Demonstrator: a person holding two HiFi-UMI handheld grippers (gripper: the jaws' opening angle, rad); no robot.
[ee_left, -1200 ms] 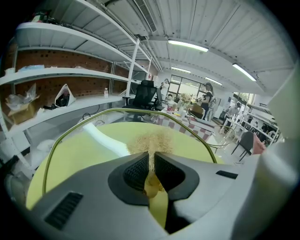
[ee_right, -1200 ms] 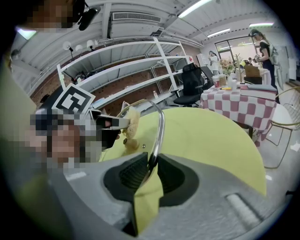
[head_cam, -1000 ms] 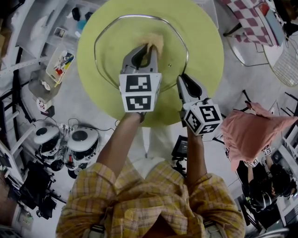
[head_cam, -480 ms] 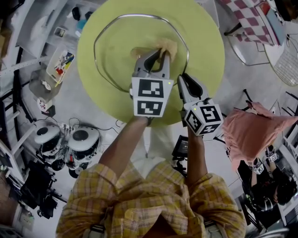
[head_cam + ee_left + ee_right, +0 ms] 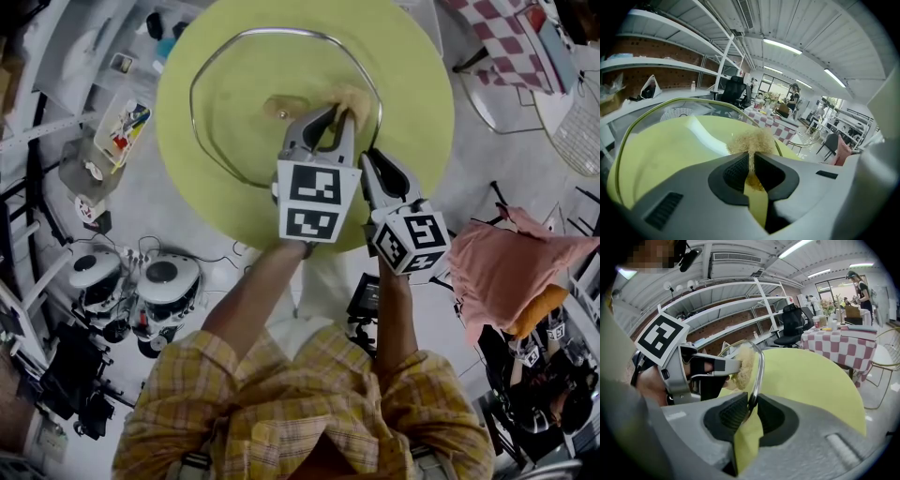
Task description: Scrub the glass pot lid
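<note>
One round yellow-green table (image 5: 412, 103) carries one metal-rimmed glass pot lid (image 5: 244, 103) and one tan fibrous scrub pad (image 5: 354, 96). Two grey grippers show: the left gripper (image 5: 335, 113) and the right gripper (image 5: 369, 156).

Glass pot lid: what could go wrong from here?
1. The right claw pinches the round glass pot lid only at its thin metal rim. Scrubbing pressure could make it slip or pivot.
2. The left claw grips just a thin tuft of the tan fibrous scrubber, which might pull free.
3. The scrubber sits close beside the right claw, so the two could knock together.
</note>
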